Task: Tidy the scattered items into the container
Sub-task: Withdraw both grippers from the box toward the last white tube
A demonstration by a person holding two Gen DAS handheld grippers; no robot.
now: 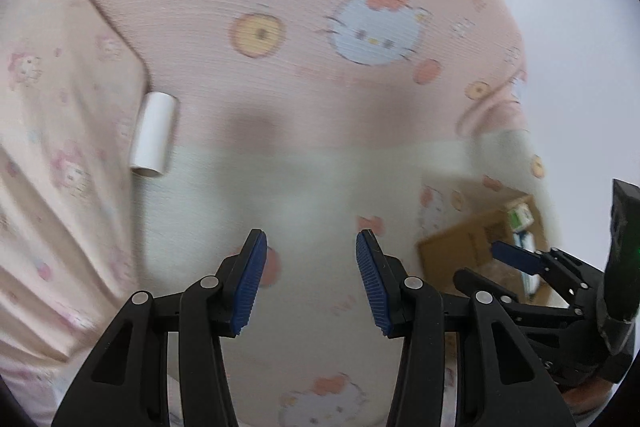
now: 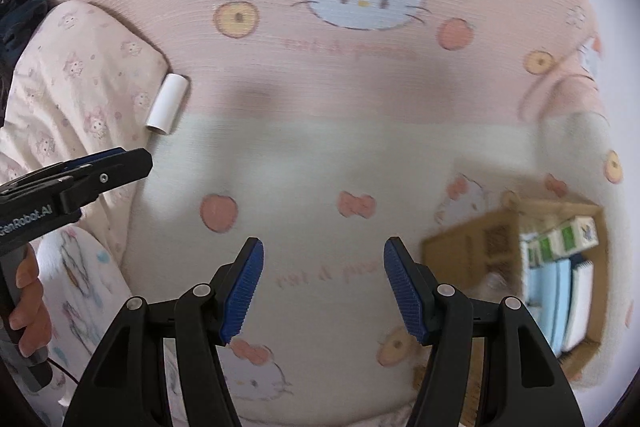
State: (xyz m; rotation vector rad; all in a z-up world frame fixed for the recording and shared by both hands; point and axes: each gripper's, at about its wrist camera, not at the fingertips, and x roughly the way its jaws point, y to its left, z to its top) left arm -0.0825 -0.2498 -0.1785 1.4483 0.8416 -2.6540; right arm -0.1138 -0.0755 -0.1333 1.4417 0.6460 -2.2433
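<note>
Progress looks good, I judge: the cardboard box (image 2: pixel 516 267) at four o'clock on the bed (image 2: pixel 360 155) already holds cartons and booklets, and only the white tube (image 2: pixel 168 103) at ten o'clock, lying against the pillow (image 2: pixel 80 75), seems left outside. My right tool (image 2: pixel 323 291) and left tool (image 1: pixel 311 281) both gape with nothing between the pads, and nothing lies between them and the tube.

1. A tube (image 2: pixel 167 104) is laid on the bedsheet (image 2: pixel 360 155), far left, touching a pillow (image 2: pixel 80 75).
2. A cardboard box (image 2: pixel 472 247) is placed near right; cartons (image 2: pixel 568 237) and books (image 2: pixel 560 299) are kept inside it.
3. The two are well apart.
</note>
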